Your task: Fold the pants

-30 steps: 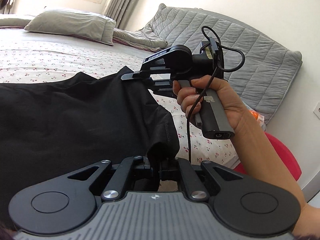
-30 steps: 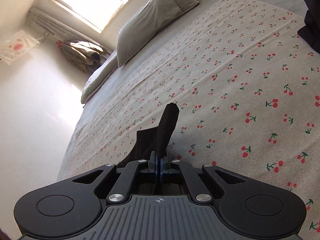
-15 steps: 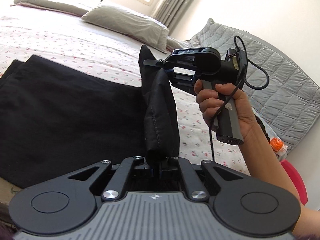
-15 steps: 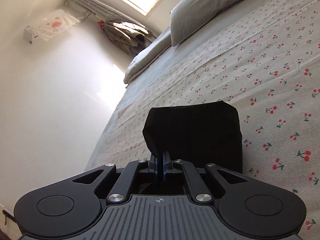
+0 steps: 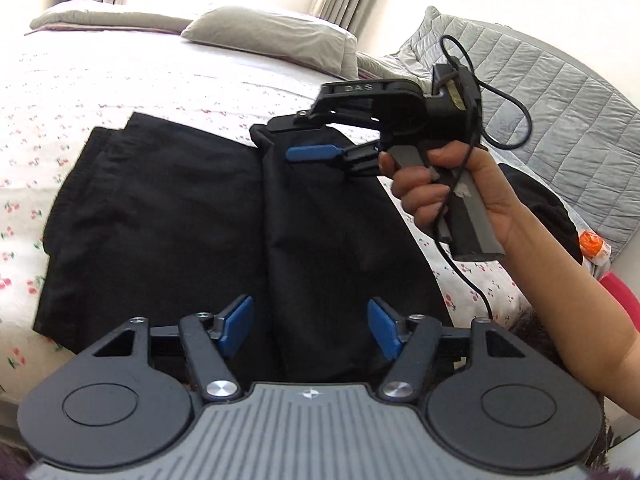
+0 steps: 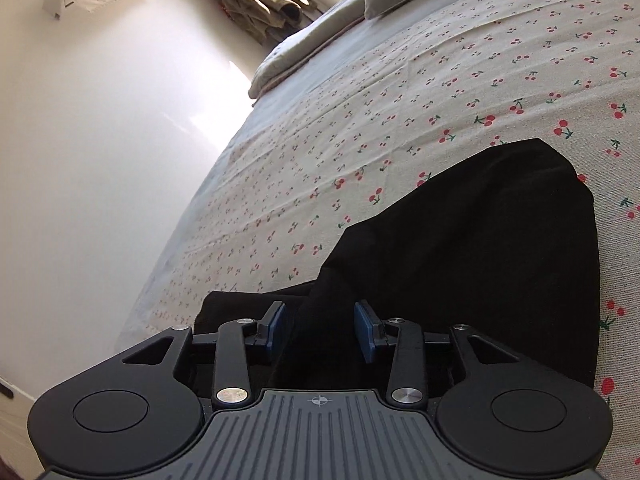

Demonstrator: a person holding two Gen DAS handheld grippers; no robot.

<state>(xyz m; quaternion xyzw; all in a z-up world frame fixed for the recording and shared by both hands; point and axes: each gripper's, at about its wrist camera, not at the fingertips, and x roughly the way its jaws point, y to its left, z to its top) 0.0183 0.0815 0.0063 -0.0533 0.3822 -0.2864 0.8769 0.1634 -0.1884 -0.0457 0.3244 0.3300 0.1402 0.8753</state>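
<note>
Nearest the left wrist camera, the left gripper [image 5: 310, 330] pointed down at the pants [image 5: 160, 216], its jaws opening, the blue pads [image 5: 236, 324] standing apart with black cloth lying between them but no pad pressing on it. This reads as a release: the folded-over part had been brought across and was being let go onto the layer below. The right gripper [image 5: 310, 142], held in the person's right hand [image 5: 448, 192], hovered over the far edge of the same fold, its jaws likewise opening. In the right wrist view its pads [image 6: 276, 326] stood clear on either side of a ridge of cloth, touching it on neither side as far as could be seen. Holding the two grippers at the near and far ends of one edge would keep that edge straight as it was laid down. The pants lay on the bed [image 5: 120, 80], on the cherry-print sheet, as a flat dark block. A raised crease ran from the left gripper away toward the right gripper, marking the edge of the upper layer. The long axis appeared to run across the left wrist view, from the crease leftward to a doubled edge at the far left; whether that edge was waistband or hem could not be told. Beyond the pants lay a grey pillow [image 5: 272, 40].
</note>
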